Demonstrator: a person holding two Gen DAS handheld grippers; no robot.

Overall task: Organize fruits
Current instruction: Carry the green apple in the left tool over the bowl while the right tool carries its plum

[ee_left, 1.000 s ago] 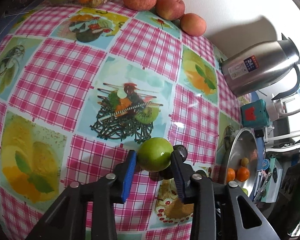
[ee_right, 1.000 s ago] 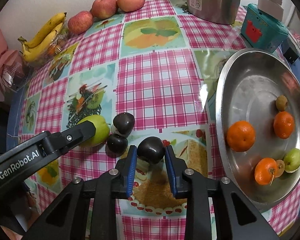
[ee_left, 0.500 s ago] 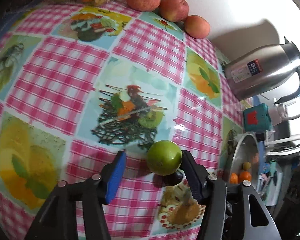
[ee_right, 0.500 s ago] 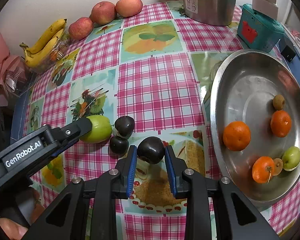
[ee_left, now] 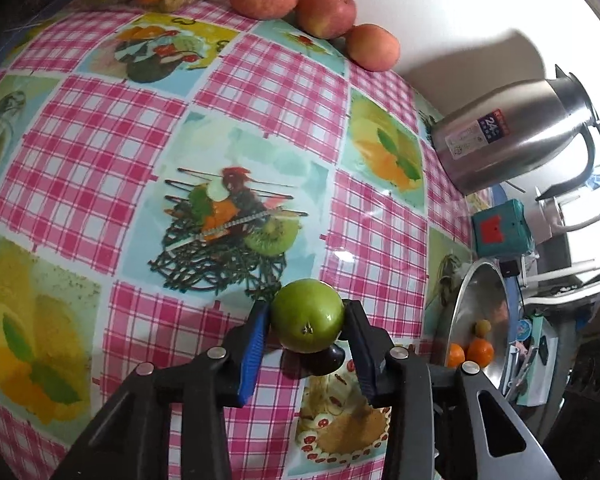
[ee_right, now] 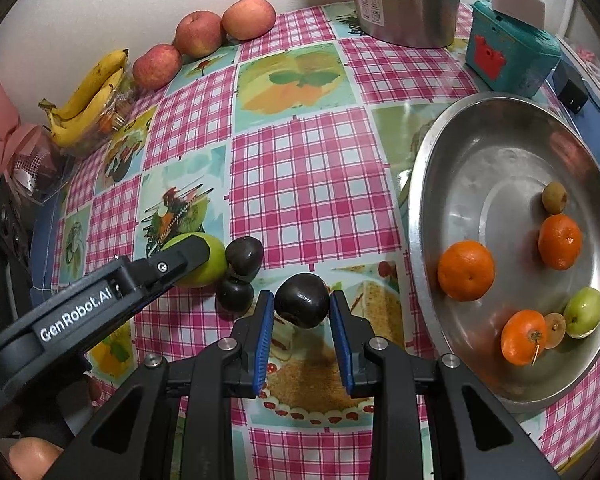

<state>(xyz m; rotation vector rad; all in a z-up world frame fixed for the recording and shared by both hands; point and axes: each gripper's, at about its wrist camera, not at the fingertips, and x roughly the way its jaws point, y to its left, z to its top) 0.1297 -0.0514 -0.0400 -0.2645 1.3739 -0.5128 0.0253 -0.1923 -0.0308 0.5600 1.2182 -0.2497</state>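
Two grippers work side by side over the checked tablecloth [ee_right: 312, 184]. The left gripper [ee_left: 306, 320] has its jaws closing on a green apple [ee_left: 308, 316], and both pads look pressed to the fruit's sides, blue pad on one flank and black finger on the other. The right gripper [ee_right: 302, 308] is clamped tight on a dark plum [ee_right: 302, 305], which sits squarely between its blue pads. In the right wrist view the left gripper's arm comes in from the left, its finger lying across the green apple.

Just beyond the right gripper's left finger lie two more dark plums [ee_right: 240, 272], touching each other and pressed up against the green apple; from the left wrist camera one of them peeks out under the apple.

To the right of the right gripper sits a wide steel bowl [ee_right: 460, 152]. It holds three tangerines [ee_right: 466, 270], a small green fruit [ee_right: 584, 312] and two small brownish fruits [ee_right: 554, 198], spread along its lower and right side.

Further ahead, at the wall, three red apples [ee_right: 200, 34] stand in a row, with a bunch of bananas [ee_right: 88, 96] to their left on a clear tray. A steel thermos jug [ee_right: 408, 0] stands ahead and to the right, and a teal box [ee_right: 508, 56] beside it, just past the bowl's far rim.
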